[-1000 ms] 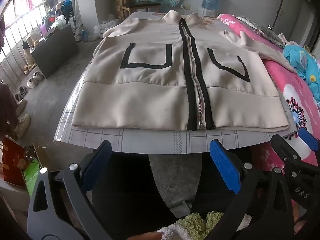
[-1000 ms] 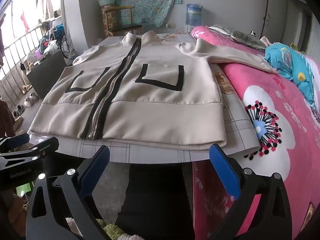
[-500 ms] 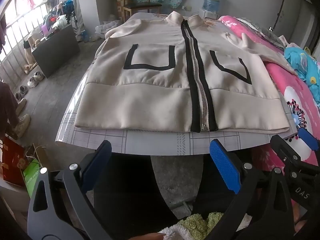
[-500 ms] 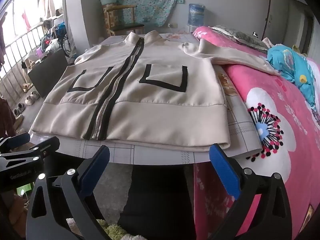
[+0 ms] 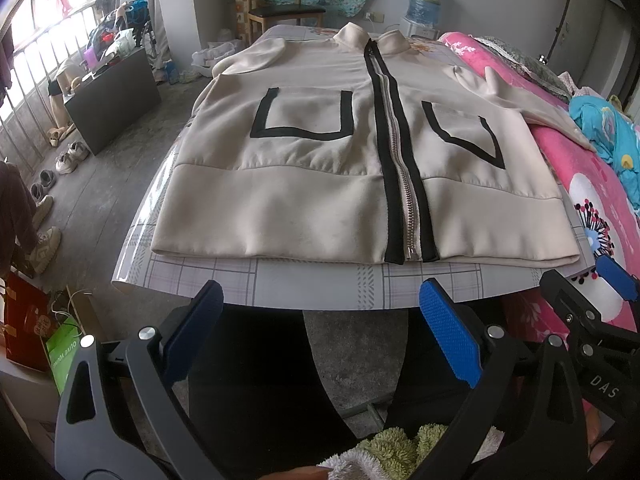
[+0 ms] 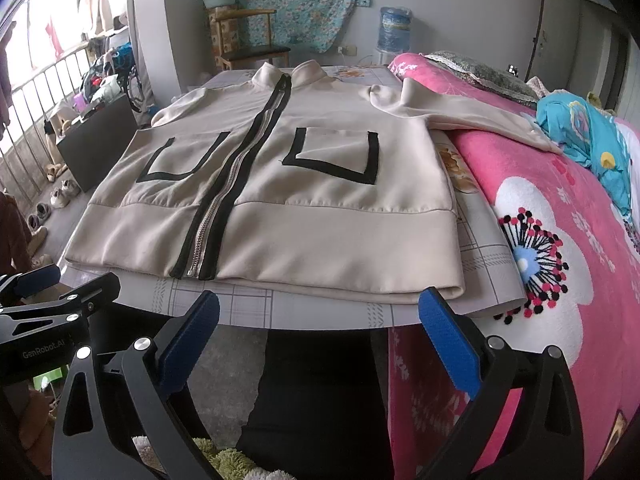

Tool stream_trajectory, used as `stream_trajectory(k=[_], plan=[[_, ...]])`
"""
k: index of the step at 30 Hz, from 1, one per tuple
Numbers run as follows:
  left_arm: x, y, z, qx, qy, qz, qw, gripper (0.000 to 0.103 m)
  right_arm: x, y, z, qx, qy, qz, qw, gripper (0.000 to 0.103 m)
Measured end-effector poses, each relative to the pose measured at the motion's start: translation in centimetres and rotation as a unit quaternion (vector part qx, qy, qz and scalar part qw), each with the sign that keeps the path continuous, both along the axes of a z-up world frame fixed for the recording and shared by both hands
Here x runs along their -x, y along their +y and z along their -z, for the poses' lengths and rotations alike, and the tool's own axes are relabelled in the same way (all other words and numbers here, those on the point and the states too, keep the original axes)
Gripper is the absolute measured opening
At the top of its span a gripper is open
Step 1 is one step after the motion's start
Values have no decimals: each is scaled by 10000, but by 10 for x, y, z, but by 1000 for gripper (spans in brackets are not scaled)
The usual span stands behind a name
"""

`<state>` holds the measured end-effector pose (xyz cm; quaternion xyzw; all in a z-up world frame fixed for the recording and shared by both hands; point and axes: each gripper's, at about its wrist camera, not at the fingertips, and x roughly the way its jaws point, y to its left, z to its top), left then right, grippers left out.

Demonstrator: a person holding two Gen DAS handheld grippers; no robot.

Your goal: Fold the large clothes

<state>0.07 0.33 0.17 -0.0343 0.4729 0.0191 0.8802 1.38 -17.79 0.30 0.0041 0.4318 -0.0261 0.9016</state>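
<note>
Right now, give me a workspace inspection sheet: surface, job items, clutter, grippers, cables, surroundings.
Surface: table with grid-pattern cover, near edge bare.
Job's things: beige jacket lies flat, front up, zipper closed; one sleeve trails onto the pink blanket.
Clutter: nothing seen on the table besides the jacket.
Grippers: left hand-held gripper open, short of the table edge; right hand-held gripper open, likewise, empty.
Cables: thin white cable on the floor.
Surroundings: chair, water bottle, shoes.
</note>
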Motion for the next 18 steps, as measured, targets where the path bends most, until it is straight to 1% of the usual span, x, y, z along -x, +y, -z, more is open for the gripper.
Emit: stream_trajectory(k=[18], plan=[[2,7,-1,16,-19,-15,10000,95,0,2,0,26,6,-3,10000,97]])
